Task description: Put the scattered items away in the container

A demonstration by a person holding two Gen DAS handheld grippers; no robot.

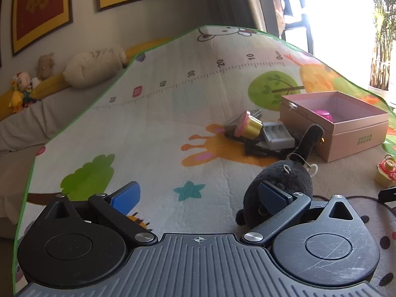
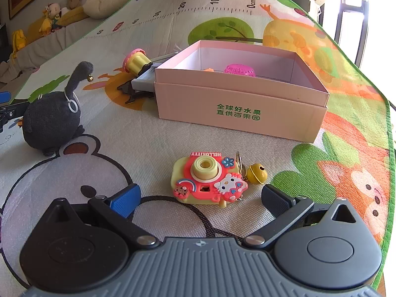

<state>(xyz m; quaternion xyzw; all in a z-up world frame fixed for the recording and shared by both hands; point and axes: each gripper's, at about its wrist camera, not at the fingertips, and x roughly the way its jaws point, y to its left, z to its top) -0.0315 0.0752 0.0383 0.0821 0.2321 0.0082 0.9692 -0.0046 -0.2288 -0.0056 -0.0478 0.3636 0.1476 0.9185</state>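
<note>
A pink open box (image 1: 346, 123) (image 2: 237, 99) sits on the play mat with a magenta cup (image 2: 239, 70) inside. A black plush toy (image 1: 284, 180) (image 2: 52, 121) lies just beyond my left gripper (image 1: 198, 198), whose right finger overlaps it; the jaws stand open, nothing between them. A toy camera keychain (image 2: 208, 178) (image 1: 386, 173) with a yellow bell lies right in front of my right gripper (image 2: 200, 198), between its open fingers. Left of the box lie a yellow cupcake toy (image 1: 248, 125) (image 2: 136, 60), a grey battery case (image 1: 277, 135) and a dark flat item under them.
The colourful play mat (image 1: 160, 123) (image 2: 346, 123) covers the floor. A sofa with plush toys (image 1: 91, 66) runs along the left wall. A bright window and balcony door are at the far right. Bare mat lies left of the plush.
</note>
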